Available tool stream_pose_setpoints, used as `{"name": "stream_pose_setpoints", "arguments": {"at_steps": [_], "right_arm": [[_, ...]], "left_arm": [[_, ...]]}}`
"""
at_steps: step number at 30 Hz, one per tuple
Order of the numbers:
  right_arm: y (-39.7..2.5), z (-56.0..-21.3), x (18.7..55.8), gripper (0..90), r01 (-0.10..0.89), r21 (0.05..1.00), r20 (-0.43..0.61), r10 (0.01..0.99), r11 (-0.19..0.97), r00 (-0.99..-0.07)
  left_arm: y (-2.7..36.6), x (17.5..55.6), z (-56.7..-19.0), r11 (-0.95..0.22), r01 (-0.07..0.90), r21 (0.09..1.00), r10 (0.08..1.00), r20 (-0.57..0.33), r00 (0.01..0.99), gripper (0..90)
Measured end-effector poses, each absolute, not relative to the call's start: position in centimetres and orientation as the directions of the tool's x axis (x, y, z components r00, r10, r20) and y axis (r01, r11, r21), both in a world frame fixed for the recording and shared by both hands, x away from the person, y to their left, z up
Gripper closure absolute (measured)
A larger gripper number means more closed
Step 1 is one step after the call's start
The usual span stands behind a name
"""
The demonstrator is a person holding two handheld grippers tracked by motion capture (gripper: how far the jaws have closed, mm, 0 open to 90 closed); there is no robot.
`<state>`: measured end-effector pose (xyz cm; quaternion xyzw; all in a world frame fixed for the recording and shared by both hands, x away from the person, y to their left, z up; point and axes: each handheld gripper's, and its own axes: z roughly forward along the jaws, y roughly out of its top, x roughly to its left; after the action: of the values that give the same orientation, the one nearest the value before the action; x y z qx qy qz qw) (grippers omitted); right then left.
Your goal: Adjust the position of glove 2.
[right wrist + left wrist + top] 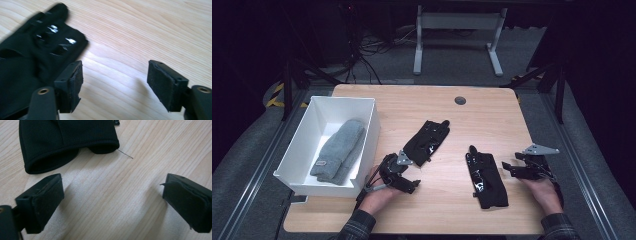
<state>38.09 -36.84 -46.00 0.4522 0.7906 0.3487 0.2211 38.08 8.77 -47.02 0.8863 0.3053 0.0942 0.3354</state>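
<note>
While both grippers rest low over the wooden table (492,107), neither one holds anything. The left gripper (404,181) is released, its jaws standing wide apart over bare wood, and in the left gripper view the open cuff of the left black glove (67,142) lies just ahead of the jaws — near, but not touching them. From the high view this glove (427,141) lies slanted at the middle of the table, its cuff end toward the left gripper. The right gripper (512,170) is released too, with its jaws spread; the right black glove (486,179) lies just beside it, on its left, fingers pointing away from the person. In the right gripper view this glove (32,57) passes beside and partly behind one jaw — whether it touches I cannot tell. At the left edge of the table stands a white box (362,107) with a grey knitted item (339,150) inside.
</note>
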Motion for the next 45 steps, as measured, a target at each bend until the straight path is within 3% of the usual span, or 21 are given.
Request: {"name": "stream_pose_setpoints", "arguments": {"at_steps": [6,18,29,45], "right_arm": [[-37.1,-46.3,38.4,25.4,0.582,0.737,-0.033,0.878,0.345,-0.478],[-37.1,-46.4,38.6,22.4,0.598,0.725,-0.026,0.881,0.342,-0.472],[-37.1,-46.4,38.6,21.6,0.597,0.724,-0.026,0.879,0.345,-0.476],[-37.1,-46.4,38.6,21.1,0.598,0.723,-0.025,0.878,0.346,-0.478]], "left_arm": [[8.6,38.6,-45.3,-0.573,0.478,0.665,0.606,-0.048,0.794,19.7],[7.8,41.7,-42.9,-0.539,0.507,0.673,0.618,-0.092,0.781,89.7],[5.9,46.5,-43.3,-0.525,0.528,0.668,0.629,-0.113,0.769,90.0],[4.0,48.3,-45.2,-0.554,0.536,0.637,0.614,-0.122,0.780,90.0]]}}
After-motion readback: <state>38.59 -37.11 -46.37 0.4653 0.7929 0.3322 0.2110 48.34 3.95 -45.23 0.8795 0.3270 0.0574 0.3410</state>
